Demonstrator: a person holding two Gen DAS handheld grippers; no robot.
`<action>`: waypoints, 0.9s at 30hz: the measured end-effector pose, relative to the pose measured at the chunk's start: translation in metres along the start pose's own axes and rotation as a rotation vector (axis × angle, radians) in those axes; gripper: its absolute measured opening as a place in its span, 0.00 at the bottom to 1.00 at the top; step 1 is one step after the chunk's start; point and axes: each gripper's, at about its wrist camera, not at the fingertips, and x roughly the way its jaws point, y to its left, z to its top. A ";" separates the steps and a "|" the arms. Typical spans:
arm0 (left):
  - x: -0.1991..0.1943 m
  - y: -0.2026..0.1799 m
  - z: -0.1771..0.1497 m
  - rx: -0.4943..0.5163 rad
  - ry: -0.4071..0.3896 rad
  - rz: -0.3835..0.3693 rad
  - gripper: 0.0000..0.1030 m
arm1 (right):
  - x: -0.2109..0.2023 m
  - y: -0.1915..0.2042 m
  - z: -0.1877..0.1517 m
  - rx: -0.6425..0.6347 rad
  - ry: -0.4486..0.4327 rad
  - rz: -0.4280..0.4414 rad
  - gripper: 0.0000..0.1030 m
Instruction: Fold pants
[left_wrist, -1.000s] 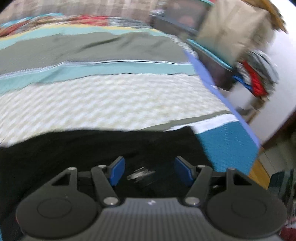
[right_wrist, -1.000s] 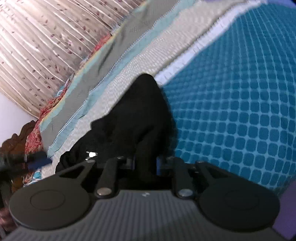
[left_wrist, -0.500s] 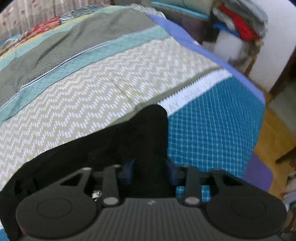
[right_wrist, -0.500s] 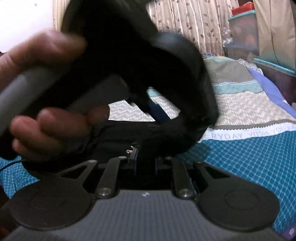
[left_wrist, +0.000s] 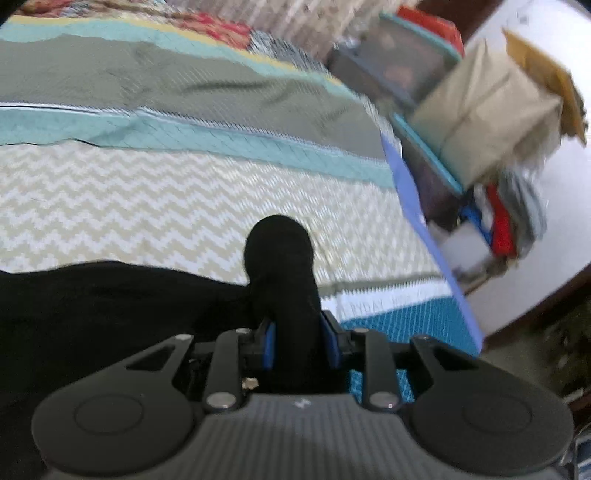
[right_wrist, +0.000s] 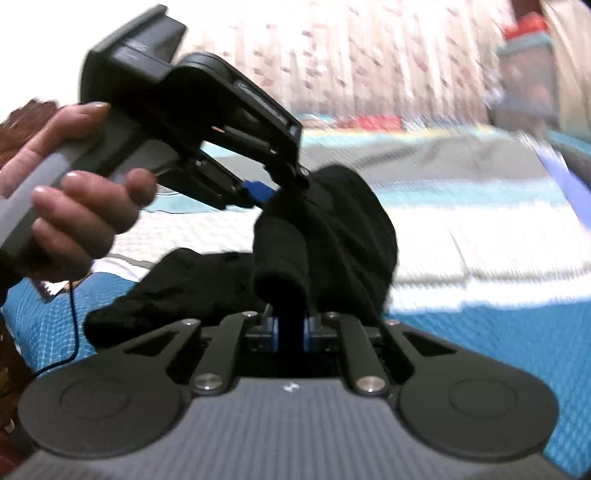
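Pants (left_wrist: 110, 295) clamped in left gripper (left_wrist: 297, 343) and right gripper (right_wrist: 290, 332): keep both raised evenly so your fold lands square.

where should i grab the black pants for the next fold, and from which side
Both grippers, left and right, are shut on bunched edges of the pants. For a fresh hold, take the loose end lying flat on the bedspread, coming in low from the open side, since only that part lies spread out.
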 end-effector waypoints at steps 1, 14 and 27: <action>-0.009 0.008 0.001 -0.009 -0.021 0.000 0.24 | 0.006 0.004 0.003 -0.029 -0.004 0.012 0.13; -0.088 0.150 -0.021 -0.234 -0.180 0.123 0.25 | 0.089 0.105 0.025 -0.341 0.103 0.240 0.14; -0.080 0.175 -0.072 -0.237 -0.128 0.263 0.56 | 0.074 0.030 0.036 0.022 0.192 0.295 0.39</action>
